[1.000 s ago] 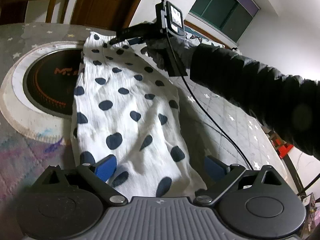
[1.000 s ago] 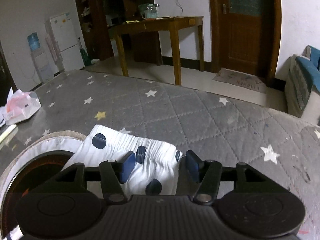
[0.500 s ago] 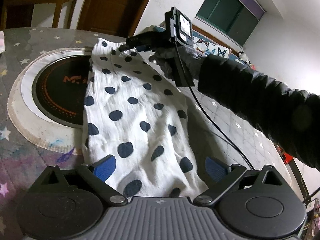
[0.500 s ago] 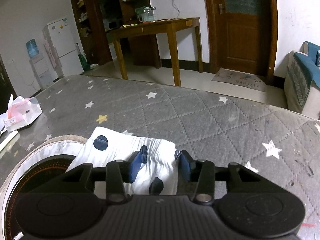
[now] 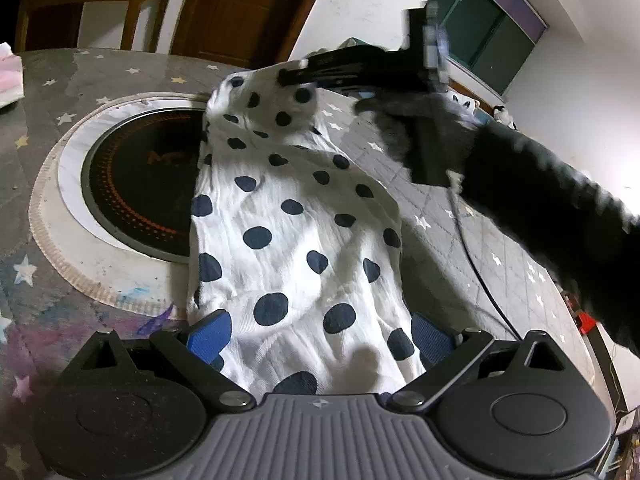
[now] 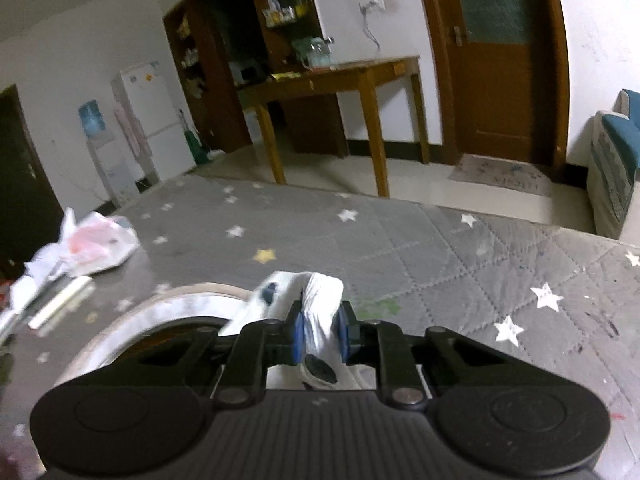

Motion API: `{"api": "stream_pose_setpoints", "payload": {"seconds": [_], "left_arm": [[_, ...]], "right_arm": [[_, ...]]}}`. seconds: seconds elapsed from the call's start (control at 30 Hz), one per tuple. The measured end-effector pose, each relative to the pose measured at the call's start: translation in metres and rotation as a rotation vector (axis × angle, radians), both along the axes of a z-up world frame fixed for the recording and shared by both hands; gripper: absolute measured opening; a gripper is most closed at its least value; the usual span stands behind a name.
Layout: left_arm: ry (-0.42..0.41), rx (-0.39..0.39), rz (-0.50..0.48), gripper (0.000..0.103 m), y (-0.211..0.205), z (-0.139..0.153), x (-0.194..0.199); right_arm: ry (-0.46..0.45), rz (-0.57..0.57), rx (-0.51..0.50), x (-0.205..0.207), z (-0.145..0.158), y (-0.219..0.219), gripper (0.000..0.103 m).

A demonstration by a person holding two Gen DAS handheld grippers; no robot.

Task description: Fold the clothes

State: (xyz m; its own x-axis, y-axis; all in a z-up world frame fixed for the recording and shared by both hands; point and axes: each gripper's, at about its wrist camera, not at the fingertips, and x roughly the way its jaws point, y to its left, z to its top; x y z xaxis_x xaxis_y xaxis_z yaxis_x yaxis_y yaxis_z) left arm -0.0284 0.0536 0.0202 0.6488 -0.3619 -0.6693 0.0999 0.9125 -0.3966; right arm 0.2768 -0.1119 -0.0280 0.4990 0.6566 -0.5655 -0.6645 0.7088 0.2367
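Grey star-patterned table cover (image 5: 460, 216) is spread under a spotted garment (image 5: 296, 240), whose 12 o'clock end is being pinched and raised by the closing right gripper (image 6: 320, 330) for folding, while its 6 o'clock end is straddled by the open left gripper (image 5: 320, 336).

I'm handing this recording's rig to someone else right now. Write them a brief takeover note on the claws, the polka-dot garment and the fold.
Right claw: closing, its blue pads pinching the far edge of the polka-dot garment, which is bunched and raised off the table.
Left claw: open, straddling the near end of the garment, pads not pressing it.
Garment: lies lengthwise on the grey star-print table cover, its left side overlapping the round black cooktop.
Done: far edge grasped and lifted.
Left: probably carry that edge toward the near end to fold it over, then flatten. No finished fold is visible yet.
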Motion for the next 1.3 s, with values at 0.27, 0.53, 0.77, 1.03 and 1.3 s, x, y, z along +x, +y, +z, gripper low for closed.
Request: {"api": "stream_pose_setpoints", "payload": {"seconds": [0.27,0.53,0.77,1.03,1.3], "left_arm": [[-0.027,0.017,0.059,0.103,0.015,0.006,-0.013],[-0.038,0.046,0.174,0.103,0.048,0.01,-0.032],[-0.08,0.054,0.246,0.103,0.071,0.02,-0.044],[-0.106,0.063,0.284,0.103,0.082,0.026,-0.047],[-0.119,0.063,0.255,0.103,0.075,0.029,-0.042]], "right_arm": [[0.011,0.081,0.058,-0.077,0.039,-0.021,0.016],[0.049,0.177,0.074,-0.168,0.047,-0.031,0.016],[0.082,0.262,0.112,-0.235,0.052,-0.043,0.016],[0.082,0.407,0.125,-0.295,0.048,-0.07,0.016],[0.024,0.557,-0.065,-0.341,0.02,-0.077,0.028]]}}
